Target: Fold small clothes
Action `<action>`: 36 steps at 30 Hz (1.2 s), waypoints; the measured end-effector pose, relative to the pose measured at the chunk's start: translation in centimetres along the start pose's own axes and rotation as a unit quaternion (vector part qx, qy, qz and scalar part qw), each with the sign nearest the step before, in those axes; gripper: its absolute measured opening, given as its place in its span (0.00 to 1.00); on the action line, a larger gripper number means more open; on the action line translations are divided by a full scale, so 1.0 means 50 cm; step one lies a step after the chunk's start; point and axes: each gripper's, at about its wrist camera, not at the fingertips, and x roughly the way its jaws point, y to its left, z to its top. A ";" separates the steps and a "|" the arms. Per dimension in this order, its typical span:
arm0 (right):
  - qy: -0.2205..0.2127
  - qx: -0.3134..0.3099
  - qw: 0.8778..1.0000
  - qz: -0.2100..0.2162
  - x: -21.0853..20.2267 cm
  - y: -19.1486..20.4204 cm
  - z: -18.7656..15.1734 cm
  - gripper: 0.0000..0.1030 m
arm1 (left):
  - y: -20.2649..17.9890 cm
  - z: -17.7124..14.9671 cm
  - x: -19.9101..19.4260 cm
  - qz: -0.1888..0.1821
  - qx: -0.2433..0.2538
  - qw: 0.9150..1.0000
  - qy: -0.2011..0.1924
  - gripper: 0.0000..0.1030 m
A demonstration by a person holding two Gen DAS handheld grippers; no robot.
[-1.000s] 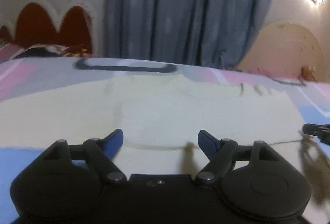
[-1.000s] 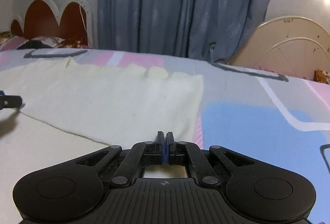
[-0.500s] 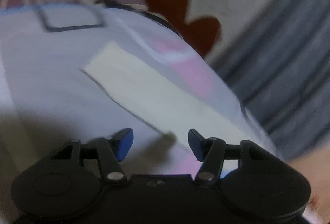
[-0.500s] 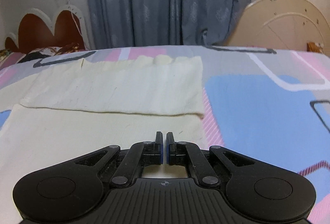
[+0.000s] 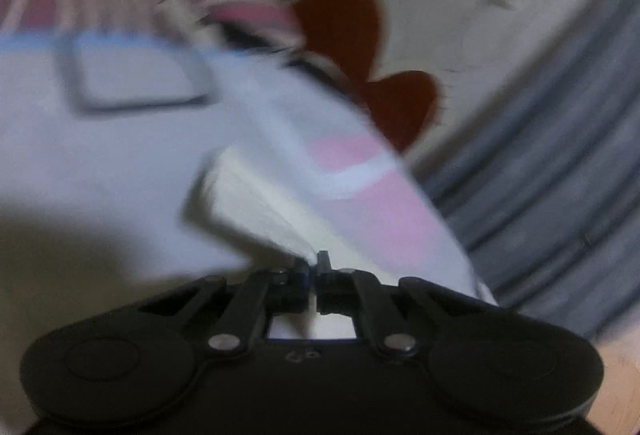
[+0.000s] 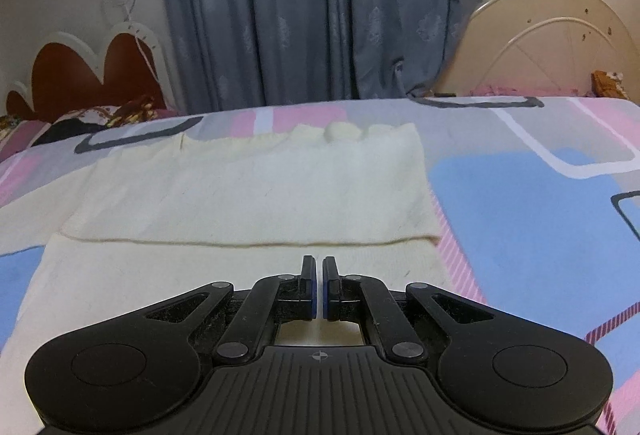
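A cream knit garment (image 6: 256, 195) lies flat on the bed, its far part folded over the near layer (image 6: 160, 275) along a straight crease. My right gripper (image 6: 319, 263) hovers low over the near layer, shut, with nothing seen between its fingers. In the blurred, rolled left wrist view the same cream garment (image 5: 256, 203) runs down to my left gripper (image 5: 314, 263). Its fingers have come together on the cloth's near edge, which rises to the tips. Neither gripper shows in the other's view.
The bedspread (image 6: 520, 215) has pink, blue and grey blocks. Behind the bed hang blue-grey curtains (image 6: 320, 15), with a red scalloped headboard (image 6: 80, 75) and pillows (image 6: 80, 123) at the left. A cream arched headboard (image 6: 540, 47) stands at the right.
My left gripper swung leftwards to the garment's left edge, rolled, and closed from wide open onto the cloth. The right gripper stayed shut and drew back a little over the near layer.
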 end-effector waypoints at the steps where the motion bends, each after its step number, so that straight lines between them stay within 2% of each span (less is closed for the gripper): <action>1: -0.003 0.002 1.000 -0.001 0.000 -0.004 0.003 0.00 | -0.032 -0.003 0.000 -0.022 0.020 1.000 0.002 0.02; 3: -0.007 0.006 1.000 -0.002 -0.001 -0.011 0.007 0.00 | -0.129 -0.025 0.001 -0.073 0.082 0.994 0.011 0.02; 5: -0.009 0.012 1.000 -0.004 -0.001 -0.020 0.008 0.00 | -0.237 -0.065 0.001 -0.119 0.144 0.982 0.022 0.02; 9: -0.011 0.023 1.000 -0.007 -0.006 -0.040 0.005 0.00 | -0.444 -0.192 0.007 -0.186 0.240 0.950 0.065 0.02; 12: -0.013 0.036 0.999 -0.014 -0.013 -0.067 0.005 0.00 | -0.565 -0.315 0.017 -0.211 0.307 0.922 0.105 0.02; 15: -0.015 0.055 0.998 -0.021 -0.024 -0.104 0.005 0.00 | -0.629 -0.438 0.044 -0.214 0.351 0.899 0.154 0.02; 16: -0.015 0.062 0.998 -0.023 -0.028 -0.117 0.005 0.00 | -0.645 -0.479 0.057 -0.214 0.367 0.887 0.181 0.03; 17: -0.014 0.069 0.997 -0.022 -0.030 -0.127 0.006 0.00 | -0.653 -0.523 0.072 -0.218 0.383 0.872 0.215 0.10; 18: -0.013 0.075 0.997 -0.017 -0.032 -0.138 0.007 0.00 | -0.654 -0.556 0.075 -0.221 0.393 0.861 0.236 0.17; 19: -0.013 0.082 0.996 -0.012 -0.034 -0.147 0.008 0.00 | -0.647 -0.574 0.070 -0.230 0.405 0.854 0.231 0.29; 20: -0.015 0.085 0.996 -0.011 -0.035 -0.152 0.009 0.00 | -0.641 -0.577 0.058 -0.241 0.415 0.852 0.207 0.43; 21: -0.017 0.085 0.996 -0.012 -0.036 -0.153 0.010 0.00 | -0.634 -0.577 0.040 -0.246 0.419 0.851 0.200 0.49; 22: -0.020 0.086 0.996 -0.011 -0.036 -0.153 0.012 0.01 | -0.625 -0.566 0.030 -0.245 0.416 0.854 0.195 0.51; 23: -0.023 0.088 0.996 -0.008 -0.034 -0.152 0.013 0.15 | -0.614 -0.553 0.015 -0.242 0.411 0.860 0.183 0.51; 24: -0.029 0.091 0.995 -0.003 -0.032 -0.149 0.013 0.47 | -0.594 -0.529 -0.001 -0.236 0.405 0.868 0.163 0.51; 25: -0.037 0.093 0.995 0.003 -0.031 -0.139 0.012 0.59 | -0.577 -0.508 -0.007 -0.225 0.399 0.877 0.148 0.51; 28: -0.036 0.088 0.994 0.061 -0.010 -0.100 0.019 0.61 | -0.496 -0.438 -0.028 -0.181 0.372 0.903 0.112 0.51; 30: -0.028 0.078 0.993 0.089 0.013 -0.066 0.023 0.58 | -0.448 -0.396 -0.025 -0.139 0.364 0.916 0.095 0.51; 33: -0.010 0.073 0.992 0.100 0.054 -0.031 0.035 0.47 | -0.396 -0.363 -0.015 -0.092 0.350 0.927 0.096 0.51; 36: 0.019 0.070 0.992 0.105 0.108 -0.016 0.048 0.45 | -0.373 -0.357 0.000 -0.072 0.343 0.930 0.107 0.51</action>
